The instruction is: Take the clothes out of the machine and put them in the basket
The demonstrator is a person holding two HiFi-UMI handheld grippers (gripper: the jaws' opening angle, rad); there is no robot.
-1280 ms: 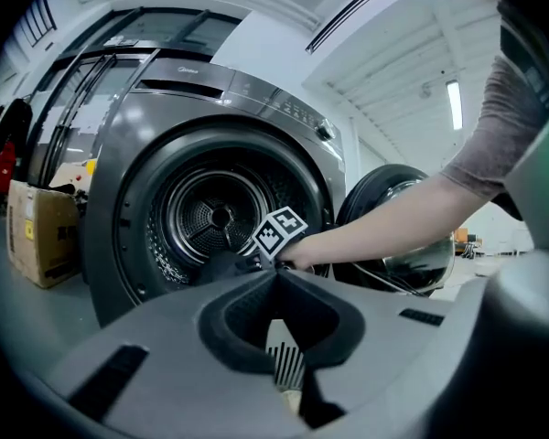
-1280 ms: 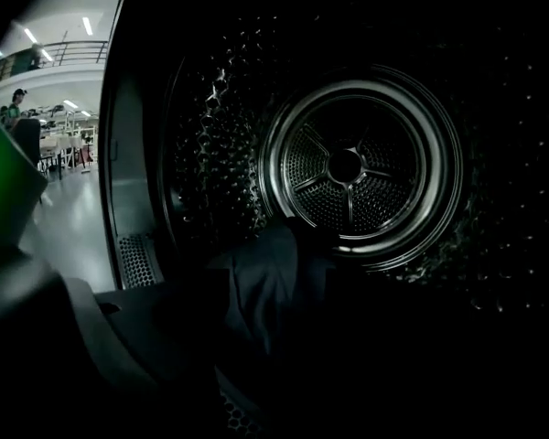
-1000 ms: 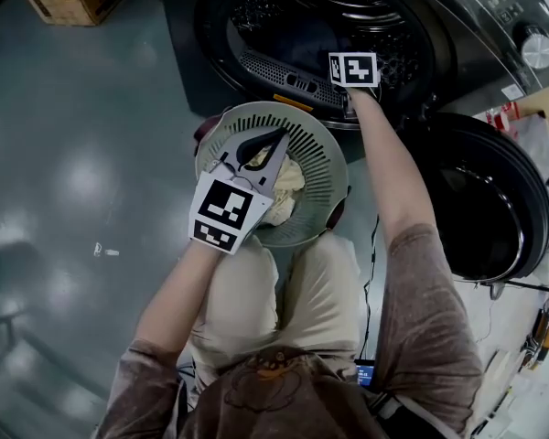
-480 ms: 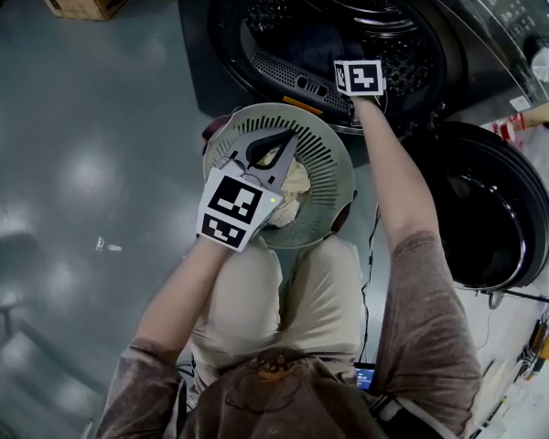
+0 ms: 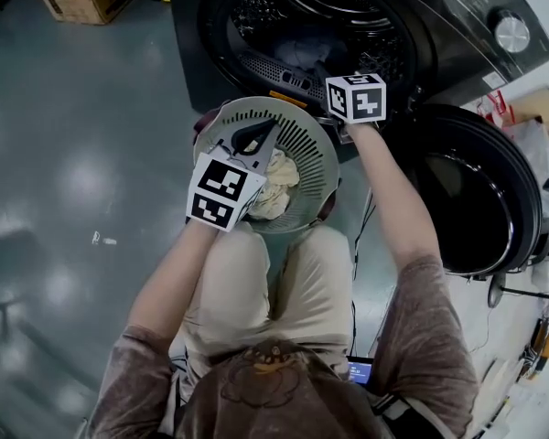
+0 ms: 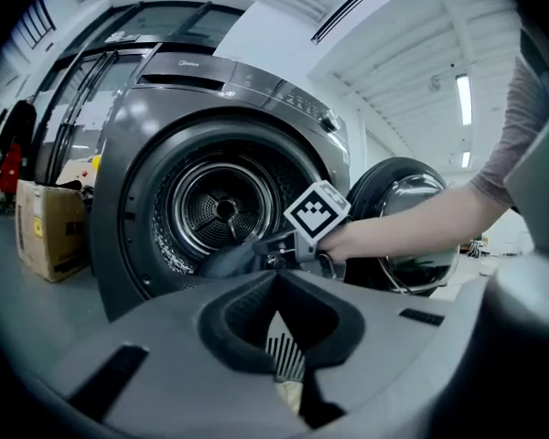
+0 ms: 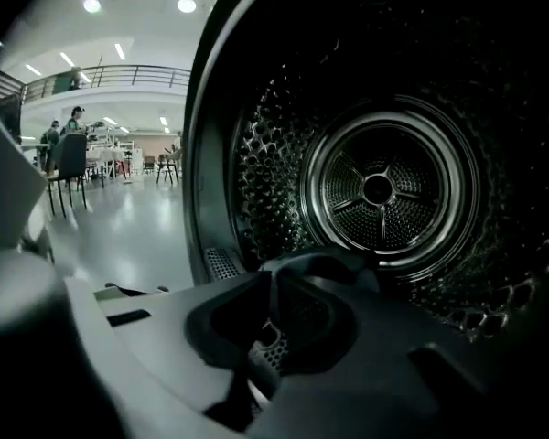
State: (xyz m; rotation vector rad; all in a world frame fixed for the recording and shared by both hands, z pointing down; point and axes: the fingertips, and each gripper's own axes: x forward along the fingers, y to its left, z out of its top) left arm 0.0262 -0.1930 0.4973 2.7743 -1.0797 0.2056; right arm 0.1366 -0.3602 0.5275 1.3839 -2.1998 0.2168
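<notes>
Head view | right gripper [image 6: 267,245] jaws clamp dark garment [image 6: 225,262], trailing toward drum [image 5: 302,16] | left gripper [image 5: 273,130] jaws together

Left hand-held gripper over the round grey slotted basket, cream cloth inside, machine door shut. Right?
No: the round dark machine door is open, swung aside at the right of the head view. The rest holds: the left hand-held gripper is over the round grey slotted plastic basket, with a cream cloth inside.

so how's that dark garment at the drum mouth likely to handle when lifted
Probably floppy: the dark garment bunches softly at the right hand-held gripper. Likely light, since shut jaw tips alone seem to carry it. Might drag on the door ring.
</notes>
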